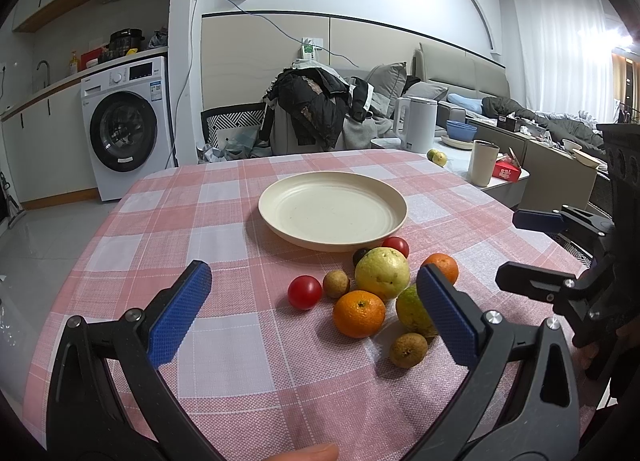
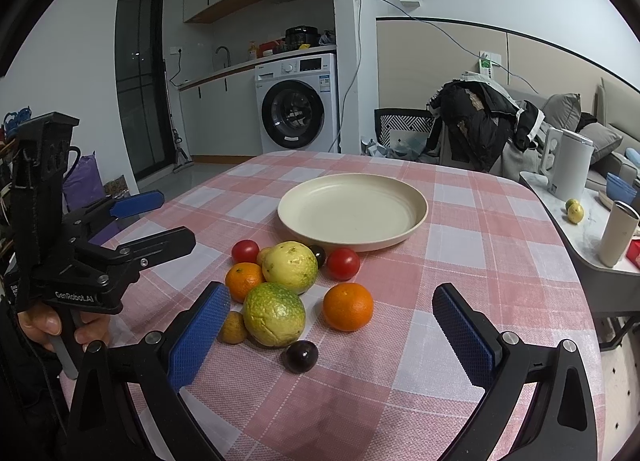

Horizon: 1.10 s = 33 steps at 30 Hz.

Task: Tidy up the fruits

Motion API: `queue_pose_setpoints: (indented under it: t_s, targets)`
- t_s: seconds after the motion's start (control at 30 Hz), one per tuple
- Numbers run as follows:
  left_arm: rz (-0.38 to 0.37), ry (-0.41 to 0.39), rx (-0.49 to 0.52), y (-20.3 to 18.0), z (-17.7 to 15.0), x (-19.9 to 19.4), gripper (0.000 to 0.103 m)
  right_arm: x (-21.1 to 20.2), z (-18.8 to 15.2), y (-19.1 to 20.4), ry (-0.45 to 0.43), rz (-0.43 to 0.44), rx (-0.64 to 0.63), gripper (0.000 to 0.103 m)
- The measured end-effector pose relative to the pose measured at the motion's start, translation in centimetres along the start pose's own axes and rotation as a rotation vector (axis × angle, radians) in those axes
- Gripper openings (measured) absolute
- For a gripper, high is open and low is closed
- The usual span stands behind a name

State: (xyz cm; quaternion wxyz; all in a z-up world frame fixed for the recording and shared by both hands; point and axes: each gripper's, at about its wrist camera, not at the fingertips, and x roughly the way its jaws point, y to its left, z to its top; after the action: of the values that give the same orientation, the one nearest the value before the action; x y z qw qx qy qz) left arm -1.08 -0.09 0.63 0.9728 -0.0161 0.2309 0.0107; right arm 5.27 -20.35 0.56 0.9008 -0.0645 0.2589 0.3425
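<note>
1. The left gripper hangs over the pink checked tablecloth, its blue-padded fingers spread wide and holding nothing.
2. In the left wrist view a red tomato lies leftmost in the fruit cluster, with a small brown fruit at its 3 o'clock.
3. A near orange sits at 6 o'clock of the yellow-green guava, just beside it.
4. The cream plate stands bare at 12 o'clock of the cluster; a second tomato lies against its near rim.
5. A green citrus and a dark plum lie between the right gripper's pads.
6. The right gripper is likewise spread open and grips nothing.
</note>
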Motion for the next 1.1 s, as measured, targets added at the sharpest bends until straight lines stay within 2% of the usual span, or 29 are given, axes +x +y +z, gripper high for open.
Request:
queue_pose_setpoints:
  t_s: [0.27, 0.43, 0.63, 0.7, 0.8, 0.83, 0.93, 1.1]
  targets:
    - [0.009, 0.003, -0.009, 0.2, 0.2, -0.3, 0.102, 0.7, 0.1, -0.9, 0.036, -0.006, 0.037, 0.103]
    - [0.009, 0.008, -0.011, 0.7, 0.6, -0.5, 0.102, 2.1, 0.1, -0.9, 0.116, -0.009, 0.032, 0.103]
    - [-0.005, 0.068, -0.007, 0.8, 0.4, 1.0, 0.102, 2.9, 0.0, -0.7, 0.182, 0.024, 0.065, 0.103]
    - [-0.006, 0.088, -0.007, 0.8, 0.2, 1.7, 0.098, 3.3, -0.1, -0.4, 0.211, 0.057, 0.065, 0.103]
    - [-0.017, 0.144, 0.009, 0.8, 0.0, 2.8, 0.090, 3.9, -0.3, 0.2, 0.244, 0.090, 0.062, 0.096]
    - [-0.020, 0.165, 0.019, 0.7, -0.1, 3.2, 0.089, 4.1, -0.4, 0.4, 0.254, 0.098, 0.057, 0.090]
    - [-0.028, 0.193, 0.032, 0.5, -0.4, 4.0, 0.088, 4.6, -0.4, 0.8, 0.272, 0.133, 0.058, 0.086]
    - [-0.043, 0.231, 0.035, 0.4, -0.8, 5.1, 0.088, 5.7, -0.4, 1.5, 0.309, 0.173, 0.059, 0.073]
